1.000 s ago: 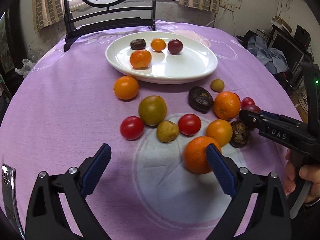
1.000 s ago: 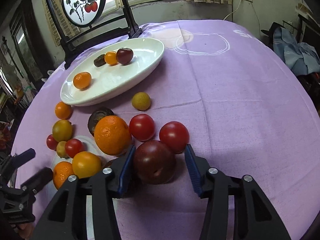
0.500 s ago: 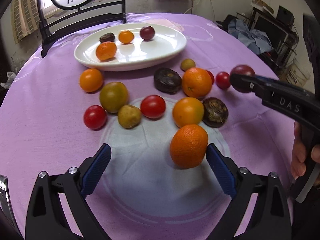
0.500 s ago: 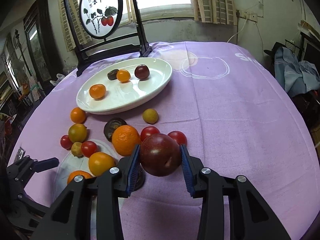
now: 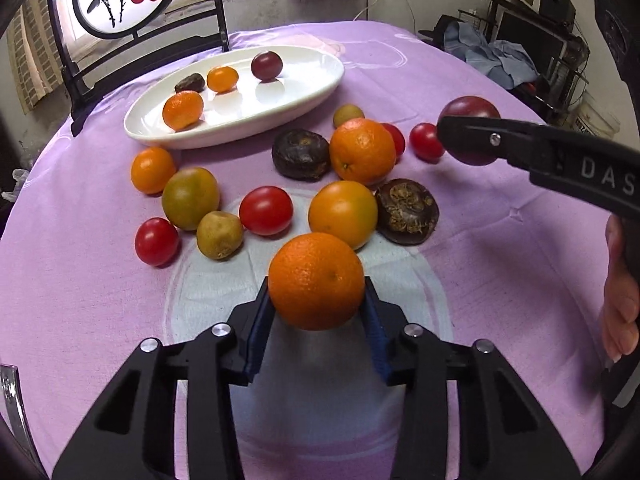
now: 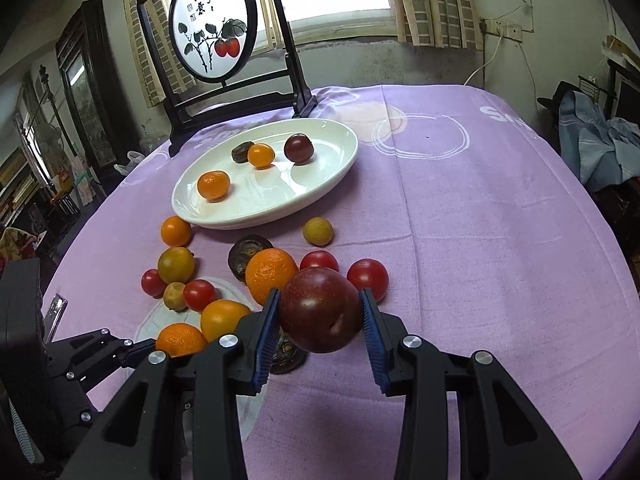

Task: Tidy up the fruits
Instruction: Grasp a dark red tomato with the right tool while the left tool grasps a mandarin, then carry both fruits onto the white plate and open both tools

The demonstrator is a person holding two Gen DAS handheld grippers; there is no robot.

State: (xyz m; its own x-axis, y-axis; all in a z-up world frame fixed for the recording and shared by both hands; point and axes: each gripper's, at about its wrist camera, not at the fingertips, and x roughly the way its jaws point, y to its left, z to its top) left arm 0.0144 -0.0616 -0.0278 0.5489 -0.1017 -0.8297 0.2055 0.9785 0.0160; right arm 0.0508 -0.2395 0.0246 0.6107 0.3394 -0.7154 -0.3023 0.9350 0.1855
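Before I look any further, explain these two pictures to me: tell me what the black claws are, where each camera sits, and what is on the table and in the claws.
The black claws are hand-held tools, not a robot: a person squeezes one two-finger gripper in each hand. A wide-angle camera rides on each, looking forward along its fingers, so each picture shows its own gripper at the bottom.

In the left-hand picture, the left gripper is shut on an orange. In the right-hand picture, the right gripper is shut on a dark red plum, lifted above the cloth.

Below is a table with a purple cloth. A white plate already holds four small fruits. In front of it, loose fruit lies on the cloth: oranges, red tomatoes, some dark brown ones and small yellowish ones.
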